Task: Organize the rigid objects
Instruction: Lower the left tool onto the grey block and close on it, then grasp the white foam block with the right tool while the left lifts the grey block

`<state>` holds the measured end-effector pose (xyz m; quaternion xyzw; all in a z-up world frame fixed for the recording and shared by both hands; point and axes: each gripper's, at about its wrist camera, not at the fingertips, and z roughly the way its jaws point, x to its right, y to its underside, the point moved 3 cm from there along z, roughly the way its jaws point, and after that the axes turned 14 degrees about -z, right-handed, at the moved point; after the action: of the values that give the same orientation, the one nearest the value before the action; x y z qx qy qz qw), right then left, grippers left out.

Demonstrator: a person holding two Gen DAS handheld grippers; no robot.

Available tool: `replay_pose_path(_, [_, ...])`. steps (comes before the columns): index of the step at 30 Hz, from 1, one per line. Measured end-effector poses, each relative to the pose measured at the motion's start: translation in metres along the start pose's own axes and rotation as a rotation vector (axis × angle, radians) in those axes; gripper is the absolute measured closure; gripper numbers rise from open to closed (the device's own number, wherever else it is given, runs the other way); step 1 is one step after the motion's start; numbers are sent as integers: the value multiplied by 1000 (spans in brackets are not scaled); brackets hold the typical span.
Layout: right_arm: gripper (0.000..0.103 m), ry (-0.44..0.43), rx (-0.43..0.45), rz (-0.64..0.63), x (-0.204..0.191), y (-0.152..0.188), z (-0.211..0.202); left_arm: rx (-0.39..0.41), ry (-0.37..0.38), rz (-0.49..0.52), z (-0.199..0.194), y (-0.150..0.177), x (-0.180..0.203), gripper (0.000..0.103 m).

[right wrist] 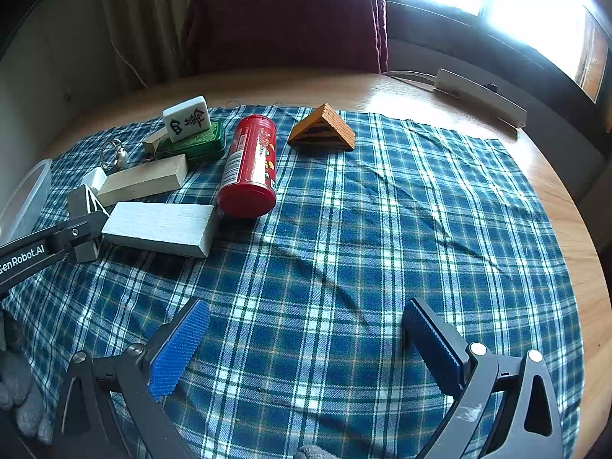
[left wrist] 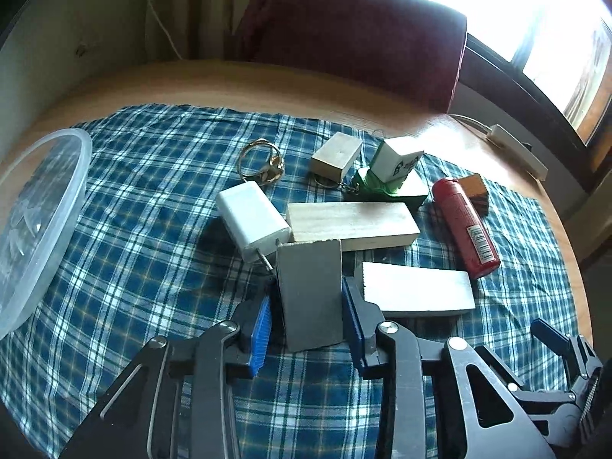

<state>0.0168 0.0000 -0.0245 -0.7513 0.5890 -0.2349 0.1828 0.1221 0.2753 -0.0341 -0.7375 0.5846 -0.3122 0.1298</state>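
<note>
Left tool (left wrist: 308, 317) clamped on grey block (left wrist: 310, 294), upright btwn blue pads over plaid cloth (left wrist: 153, 229), just beside white block (left wrist: 417, 287). Right tool (right wrist: 306, 344) spread wide, holding nothing, above cloth on counter (right wrist: 382, 88).

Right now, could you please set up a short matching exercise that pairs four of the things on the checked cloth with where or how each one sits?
Things:
1. grey block
2. red canister
3. mahjong tile
4. orange wedge

Places or states:
A. propped on the green tin
B. between the left gripper pads
C. lying on its side, lid end toward the right wrist camera
D. standing alone on the cloth, apart from the pile

Pairs: 1-B, 2-C, 3-A, 4-D
</note>
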Motion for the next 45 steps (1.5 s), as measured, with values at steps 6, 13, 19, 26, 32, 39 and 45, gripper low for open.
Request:
replay_pose_path(6, [0,-1,1,-1,0,0,0,42,-5,-1,-13,2,-7,73])
replay_pose_path(13, [0,-1,-1,0,0,0,0,49,10,-17,-23,3,-21,73])
replay_pose_path(19, [0,-22,-25,53,-3,-3,-1,41,34,-24,-28,4,-31,73])
replay_pose_path(26, [0,-123,-28,111,-13,-30,-4,38,51,-28,-37,7,-46,73])
replay_pose_path(32, [0,-136,-23,75,-40,-58,2,57,60,-34,-46,3,-58,73])
replay_pose_path(39, [0,-135,-38,35,-77,-90,20,61,83,-45,-51,0,-67,73])
replay_pose_path(45, [0,-130,-51,8,-115,-110,48,75,88,-62,-58,-5,-78,73])
